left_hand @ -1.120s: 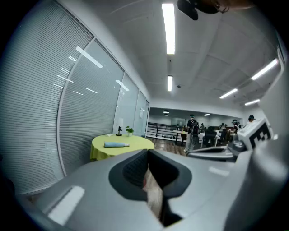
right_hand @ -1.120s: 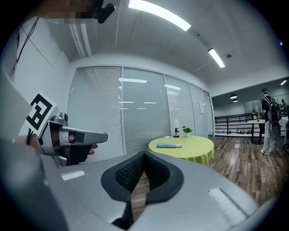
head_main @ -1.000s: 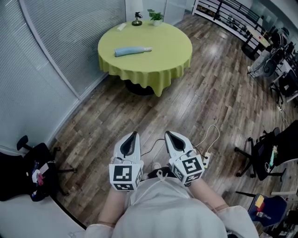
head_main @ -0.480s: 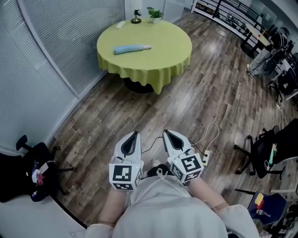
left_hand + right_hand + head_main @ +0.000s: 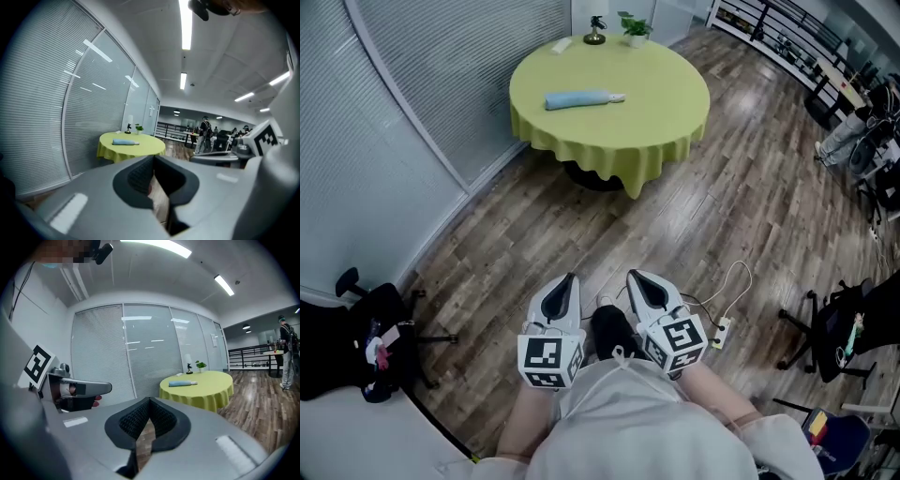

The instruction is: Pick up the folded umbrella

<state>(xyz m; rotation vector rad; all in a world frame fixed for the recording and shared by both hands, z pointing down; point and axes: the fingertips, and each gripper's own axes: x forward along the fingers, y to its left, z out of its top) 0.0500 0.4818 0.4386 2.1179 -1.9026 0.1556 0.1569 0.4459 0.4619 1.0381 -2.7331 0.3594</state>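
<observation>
A light-blue folded umbrella (image 5: 584, 98) lies on the round table with a yellow-green cloth (image 5: 656, 103), far ahead across the wooden floor. The umbrella (image 5: 125, 142) shows small in the left gripper view, and the umbrella (image 5: 183, 384) lies the same way in the right gripper view. My left gripper (image 5: 567, 279) and right gripper (image 5: 635, 277) are held close to my body, side by side, both shut with nothing between the jaws. Both point toward the table, well short of it.
A small plant (image 5: 635, 26) and a dark figurine (image 5: 596, 28) stand at the table's far edge. A blinds-covered glass wall (image 5: 441, 84) runs along the left. A black chair (image 5: 356, 337) sits at left, office chairs (image 5: 839, 319) at right, a cable with a power strip (image 5: 724, 323) on the floor.
The table has shifted slightly right and nearer in the head view as I step forward. Both grippers have dropped a little lower in the view. A dark shoe now shows between them.
</observation>
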